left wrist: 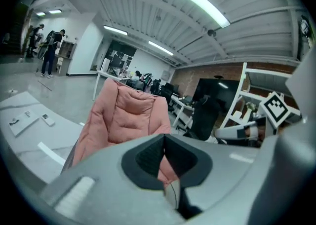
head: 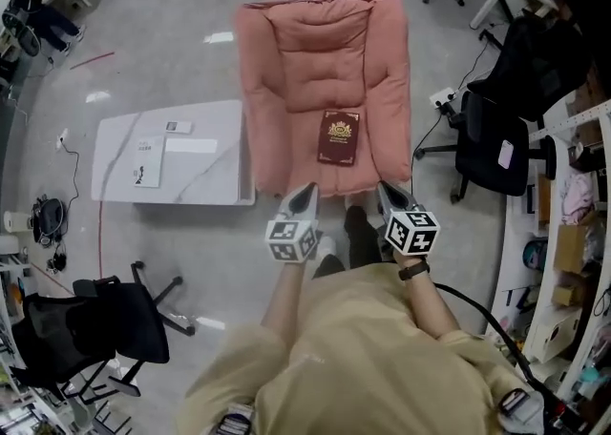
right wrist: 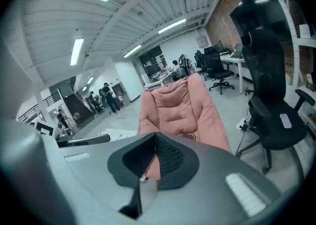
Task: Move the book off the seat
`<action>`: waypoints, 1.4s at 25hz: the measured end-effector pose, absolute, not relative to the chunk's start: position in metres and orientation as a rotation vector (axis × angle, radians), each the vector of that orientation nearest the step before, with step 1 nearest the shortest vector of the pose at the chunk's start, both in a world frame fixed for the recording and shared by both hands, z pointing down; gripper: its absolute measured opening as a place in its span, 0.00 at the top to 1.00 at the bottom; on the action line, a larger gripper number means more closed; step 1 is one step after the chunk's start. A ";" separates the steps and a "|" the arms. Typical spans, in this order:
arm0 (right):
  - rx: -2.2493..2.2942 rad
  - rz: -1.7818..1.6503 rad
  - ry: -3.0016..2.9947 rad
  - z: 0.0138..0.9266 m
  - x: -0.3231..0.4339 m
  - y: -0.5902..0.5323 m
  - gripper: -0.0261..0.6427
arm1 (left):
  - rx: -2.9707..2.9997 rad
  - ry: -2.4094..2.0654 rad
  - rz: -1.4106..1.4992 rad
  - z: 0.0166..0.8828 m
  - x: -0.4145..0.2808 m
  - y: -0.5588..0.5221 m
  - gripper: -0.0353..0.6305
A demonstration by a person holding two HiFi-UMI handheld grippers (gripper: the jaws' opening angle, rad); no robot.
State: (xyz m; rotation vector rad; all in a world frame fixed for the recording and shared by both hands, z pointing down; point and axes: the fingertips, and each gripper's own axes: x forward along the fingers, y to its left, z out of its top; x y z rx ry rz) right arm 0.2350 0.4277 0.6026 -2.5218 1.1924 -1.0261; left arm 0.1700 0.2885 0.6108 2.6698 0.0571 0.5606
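A dark red book (head: 339,137) with gold print lies flat on the front right part of the pink cushioned seat (head: 305,61). Both grippers are held just short of the seat's front edge, pointing at it. My left gripper (head: 305,192) is shut and empty, to the book's lower left. My right gripper (head: 385,191) is likewise shut and empty, to the book's lower right. In the left gripper view the closed gripper (left wrist: 164,140) faces the pink seat (left wrist: 126,115). The right gripper view shows its closed gripper (right wrist: 155,139) before the pink seat (right wrist: 177,105). The jaws hide the book in both gripper views.
A low white table (head: 205,176) with papers and a small remote stands left of the seat. A black office chair (head: 496,142) stands to the right, another black chair (head: 110,323) at lower left. Shelves (head: 573,233) line the right edge. The person's shoes (head: 361,233) are at the seat's front.
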 end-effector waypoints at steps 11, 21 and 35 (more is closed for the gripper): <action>-2.309 -1.444 1.145 0.751 0.317 0.399 0.91 | 2.470 0.077 0.908 0.763 0.277 0.259 0.84; -2.084 -1.706 0.983 0.911 0.395 0.359 0.80 | 2.213 0.021 1.023 0.900 0.364 0.221 0.59; -2.097 -1.828 1.008 1.072 0.427 0.321 0.65 | 2.129 0.122 1.153 1.078 0.443 0.199 0.46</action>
